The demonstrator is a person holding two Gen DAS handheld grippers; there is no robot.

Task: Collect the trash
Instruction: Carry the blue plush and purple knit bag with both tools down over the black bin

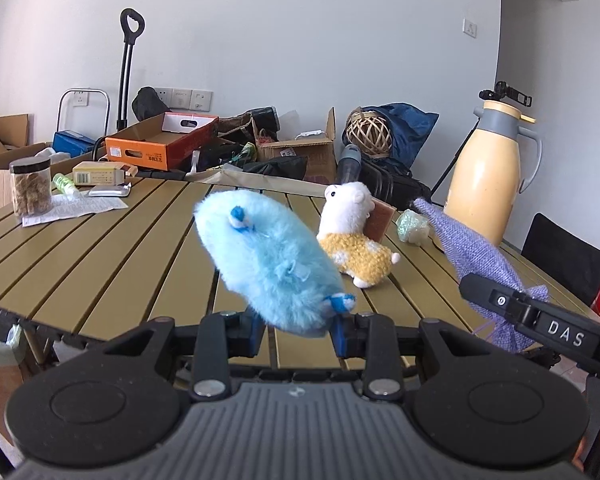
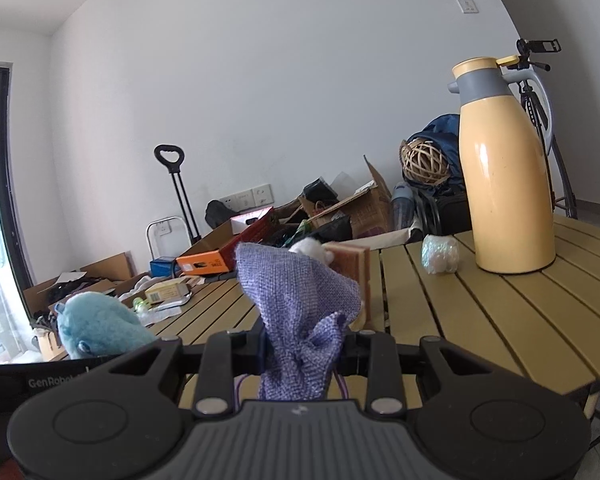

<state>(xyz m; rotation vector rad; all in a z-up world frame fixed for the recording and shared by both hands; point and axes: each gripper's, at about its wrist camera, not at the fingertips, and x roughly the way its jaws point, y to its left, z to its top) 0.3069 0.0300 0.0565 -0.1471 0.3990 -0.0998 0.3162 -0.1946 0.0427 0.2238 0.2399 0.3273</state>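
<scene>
Blue plush toy (image 1: pixel 268 264) and purple knit pouch (image 2: pixel 300 316), each held above the near edge of the slatted table (image 1: pixel 100 256).

From the left wrist we see the left gripper (image 1: pixel 296 330) pinching the lower end of the plush, its blue-padded fingers (image 1: pixel 342 340) pressed into the fur, while the right gripper enters at the side, carrying the pouch; only this view shows the whole alpaca toy (image 1: pixel 356 240), a cookie jar (image 1: pixel 30 186) and a paper sheet (image 1: pixel 72 208). From the right wrist we see the right gripper (image 2: pixel 304 354) closed on the gathered neck of the pouch, which hides most of the alpaca. A yellow thermos jug (image 2: pixel 508 168) stands upright on the table, with a crumpled plastic wad (image 2: pixel 440 254) beside it. Cardboard boxes (image 1: pixel 160 142), a cart handle (image 1: pixel 130 60) and a woven ball (image 1: pixel 370 132) lie along the white wall (image 1: pixel 300 40).
</scene>
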